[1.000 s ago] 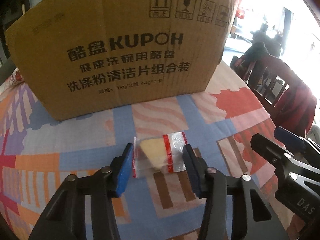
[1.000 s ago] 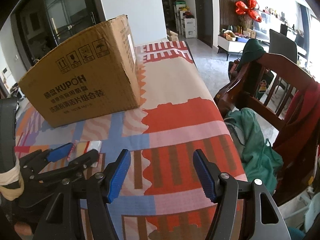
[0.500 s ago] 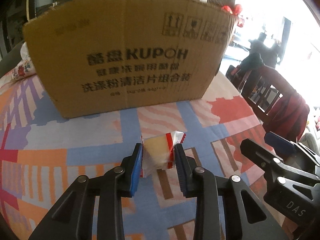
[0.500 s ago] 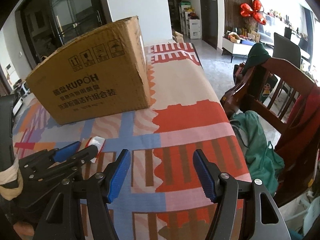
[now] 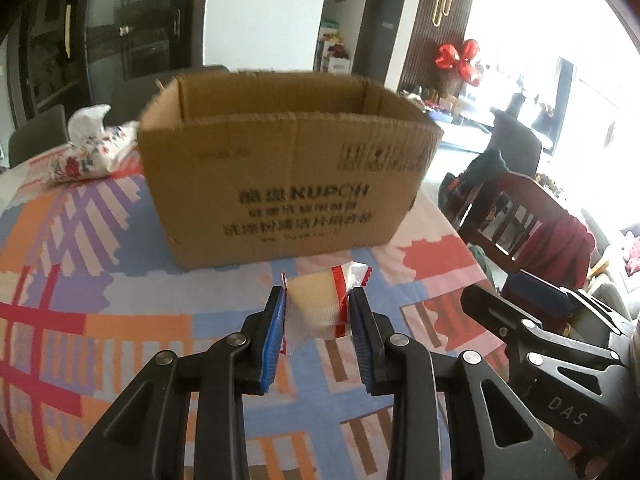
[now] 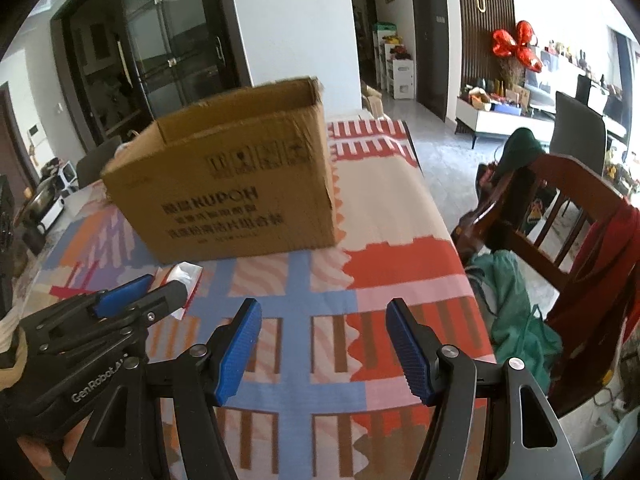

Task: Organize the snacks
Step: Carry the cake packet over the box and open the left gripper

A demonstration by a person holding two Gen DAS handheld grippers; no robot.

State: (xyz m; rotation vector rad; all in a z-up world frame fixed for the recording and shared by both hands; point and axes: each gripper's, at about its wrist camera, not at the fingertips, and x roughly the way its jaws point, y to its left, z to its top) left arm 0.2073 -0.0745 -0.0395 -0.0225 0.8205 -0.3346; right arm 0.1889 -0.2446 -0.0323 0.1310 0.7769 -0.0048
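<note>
The snack packet (image 5: pixel 320 304), a clear wrapper with red stripes around a pale yellow wedge, sits pinched between the blue pads of the left gripper (image 5: pixel 318 328), lifted clear of the table (image 5: pixel 120 304). The grip is on the packet's two side edges, wrapper crumpled inward, probably so the wedge inside is not crushed. From the right wrist view only a corner of the packet (image 6: pixel 186 276) shows past the left gripper (image 6: pixel 132 300).

Ahead stands the open cardboard box (image 5: pixel 288 168), top flaps out of the way, inside walls visible. It looks like the place the snacks go, and the packet is held up in front of its near wall, likely on the way to the opening. The packet is not yet over the rim.

The right gripper (image 6: pixel 324 348) hangs beside it with jaws wide and nothing between them, over bare patterned tablecloth; it seems to be just keeping out of the way. A flowered cloth bundle (image 5: pixel 88 152) lies left of the box. A wooden chair (image 6: pixel 560 216) with a red garment stands off the table's right side.

Versus a second ago: the packet lay flat on the table with the left jaws wide around it; they have closed onto it and lifted it. The box then filled the view with its top hidden; now the inside shows. The right jaws are unchanged.
</note>
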